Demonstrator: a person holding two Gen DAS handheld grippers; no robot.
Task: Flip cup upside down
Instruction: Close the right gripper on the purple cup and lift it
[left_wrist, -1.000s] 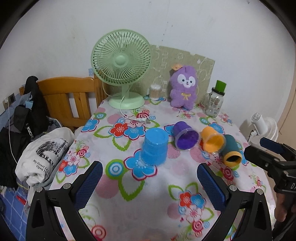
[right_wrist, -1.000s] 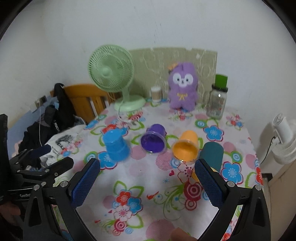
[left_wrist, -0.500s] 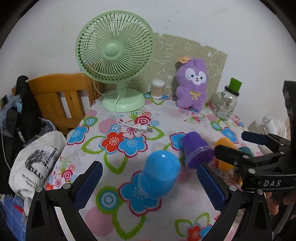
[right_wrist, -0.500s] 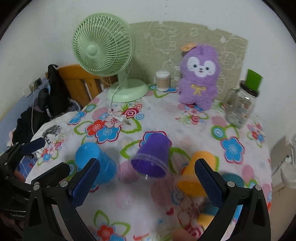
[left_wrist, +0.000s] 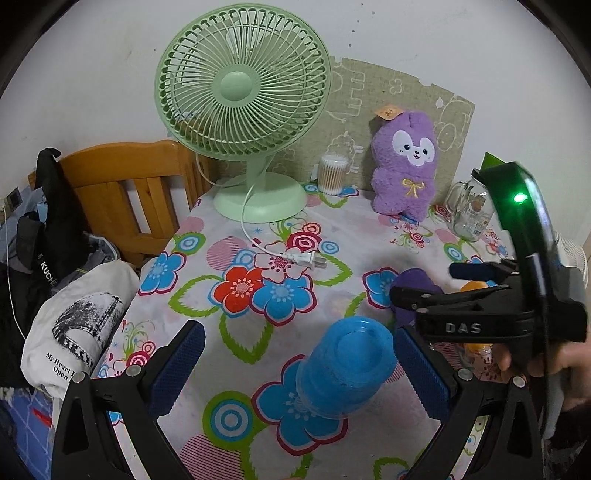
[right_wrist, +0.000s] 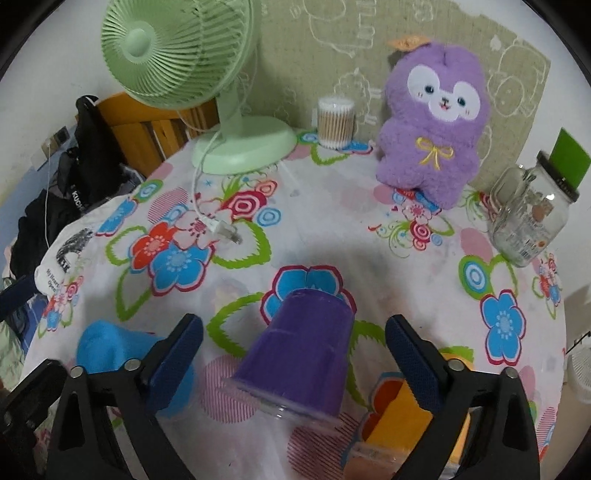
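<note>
Blue plastic cup standing upside down on the floral tablecloth, flat base uppermost, mouth on the cloth, toward the near edge. Purple cup lying on its side just to its right, base toward the far edge, clear rim toward the near edge. Orange cup lying beside the purple one, open mouth toward the near edge.

Left gripper: black angular frame, blue textured pads, silver screws at lower corners of frame. Right gripper: same build; in left wrist view at right edge, white "DAS" lettering, green indicator light, black cable, bare-skinned hand.
</note>
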